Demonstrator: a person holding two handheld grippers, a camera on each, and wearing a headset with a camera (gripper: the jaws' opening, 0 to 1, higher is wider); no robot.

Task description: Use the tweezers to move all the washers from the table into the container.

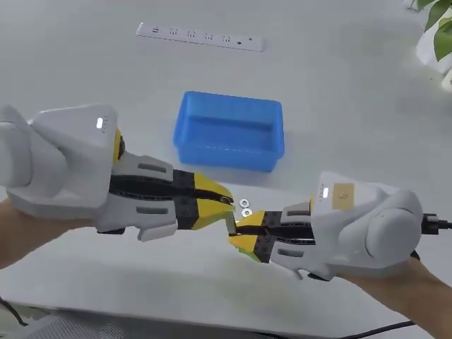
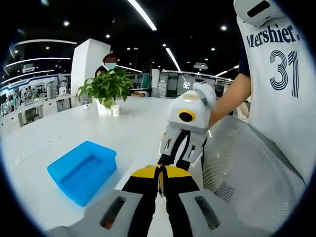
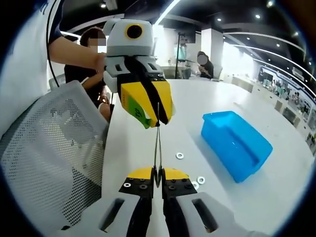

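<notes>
Thin metal tweezers [image 1: 231,220] span the gap between my two grippers. My left gripper [image 1: 224,200] is shut on one end and my right gripper [image 1: 236,229] is shut on the other, both hovering over the white table. In the right gripper view the tweezers [image 3: 158,143] run from my right gripper [image 3: 157,174] up into the left gripper [image 3: 157,121]. The left gripper [image 2: 159,173] grips a sliver of the tweezers [image 2: 159,183]. Small washers [image 1: 246,207] lie just beyond the jaws, and washers [image 3: 179,156] show near the blue container [image 3: 237,143]. The container [image 1: 226,157] stands behind them.
A white power strip [image 1: 200,37] lies at the table's far side, and plant leaves [image 1: 438,28] hang at the back right. A mesh chair [image 3: 54,148] stands off the table's near edge. People sit in the background.
</notes>
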